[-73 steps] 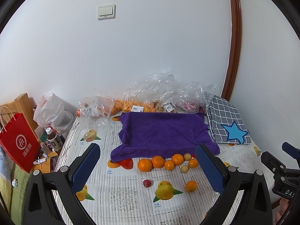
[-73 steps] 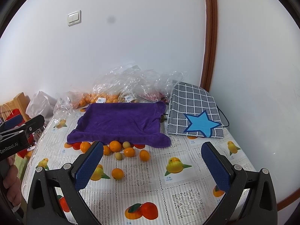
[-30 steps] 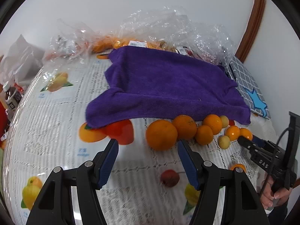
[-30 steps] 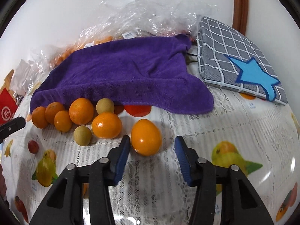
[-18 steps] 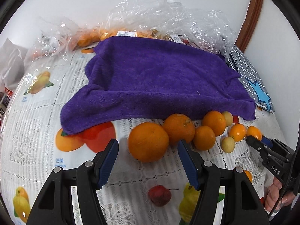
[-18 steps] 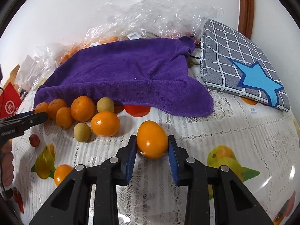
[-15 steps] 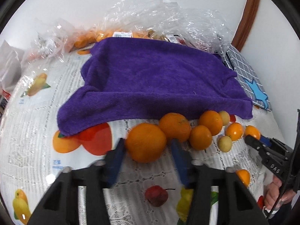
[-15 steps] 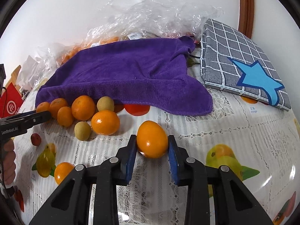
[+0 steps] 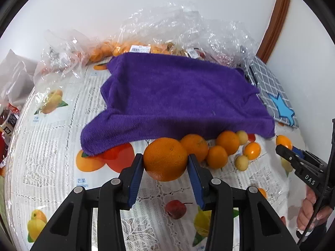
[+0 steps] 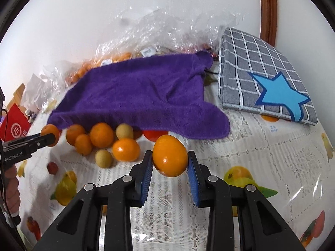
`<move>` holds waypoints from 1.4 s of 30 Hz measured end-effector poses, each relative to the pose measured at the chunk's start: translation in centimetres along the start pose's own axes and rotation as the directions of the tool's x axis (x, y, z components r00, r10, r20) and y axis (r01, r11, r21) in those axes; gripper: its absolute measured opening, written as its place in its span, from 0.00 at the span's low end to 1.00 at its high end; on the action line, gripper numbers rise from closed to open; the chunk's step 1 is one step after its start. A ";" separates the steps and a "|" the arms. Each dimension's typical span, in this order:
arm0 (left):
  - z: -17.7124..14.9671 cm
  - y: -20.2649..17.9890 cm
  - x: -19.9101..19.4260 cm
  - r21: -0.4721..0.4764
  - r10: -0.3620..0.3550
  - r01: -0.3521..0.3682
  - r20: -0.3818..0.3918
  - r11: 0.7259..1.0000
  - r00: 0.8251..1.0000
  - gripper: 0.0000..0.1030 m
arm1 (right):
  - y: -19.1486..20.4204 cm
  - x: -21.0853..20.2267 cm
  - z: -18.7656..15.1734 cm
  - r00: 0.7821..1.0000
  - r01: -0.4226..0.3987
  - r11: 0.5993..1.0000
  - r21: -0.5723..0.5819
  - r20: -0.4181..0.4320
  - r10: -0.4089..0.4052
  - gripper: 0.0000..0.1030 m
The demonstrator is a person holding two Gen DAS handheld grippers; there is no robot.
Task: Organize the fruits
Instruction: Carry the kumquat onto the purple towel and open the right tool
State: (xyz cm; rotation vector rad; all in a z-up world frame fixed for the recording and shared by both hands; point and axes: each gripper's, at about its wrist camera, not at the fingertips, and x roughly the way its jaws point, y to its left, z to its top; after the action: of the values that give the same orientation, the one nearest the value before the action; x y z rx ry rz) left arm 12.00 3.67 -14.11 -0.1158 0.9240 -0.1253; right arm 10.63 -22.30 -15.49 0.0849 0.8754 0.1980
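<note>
The left gripper (image 9: 165,163) is clamping a big orange (image 9: 165,159) just in front of the purple towel (image 9: 173,102), while the right gripper (image 10: 169,165) is squeezing a smaller, smooth orange fruit (image 10: 170,155) near the towel's right corner.

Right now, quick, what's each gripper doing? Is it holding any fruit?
Left gripper: closed on the big orange.
Right gripper: closed on the smooth oval orange fruit.

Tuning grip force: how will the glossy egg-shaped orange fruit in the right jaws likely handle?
The glossy fruit has a shiny, smooth skin, so it may slip. Its rounded sides give the flat pads little contact; it could twist. Released on the tablecloth, it would probably roll.
</note>
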 end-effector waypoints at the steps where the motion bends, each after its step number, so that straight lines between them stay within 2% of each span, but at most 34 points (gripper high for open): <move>1: 0.2 0.1 -0.4 -0.003 -0.004 0.004 0.005 1.000 1.000 0.39 | 0.2 -0.2 0.2 1.000 0.002 1.000 -0.006 0.003 -0.002 0.31; 13: 4.6 0.1 -4.0 -0.008 -0.003 0.004 0.077 1.000 0.997 0.39 | 0.9 -2.6 3.5 0.998 0.010 1.000 -0.017 0.056 -0.009 0.31; 24: 9.2 0.4 -4.7 -0.020 0.007 -0.005 0.120 1.000 0.993 0.39 | 0.9 -2.9 7.0 0.995 0.014 1.000 -0.028 0.096 -0.012 0.31; 33: 12.2 0.9 -2.7 -0.038 0.026 -0.022 0.118 0.999 0.993 0.39 | 0.5 -1.4 9.9 0.993 0.005 0.999 -0.036 0.115 -0.001 0.31; 42: 14.1 1.5 2.0 -0.061 0.031 -0.027 0.065 0.998 0.997 0.39 | 0.9 3.7 11.5 0.997 0.000 0.999 -0.051 0.077 0.004 0.31</move>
State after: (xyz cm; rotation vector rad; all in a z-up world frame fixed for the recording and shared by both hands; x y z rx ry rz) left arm 24.54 5.45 -7.46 -0.1614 0.8636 -0.0658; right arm 21.67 -20.59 -10.80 0.0454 0.7929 0.2170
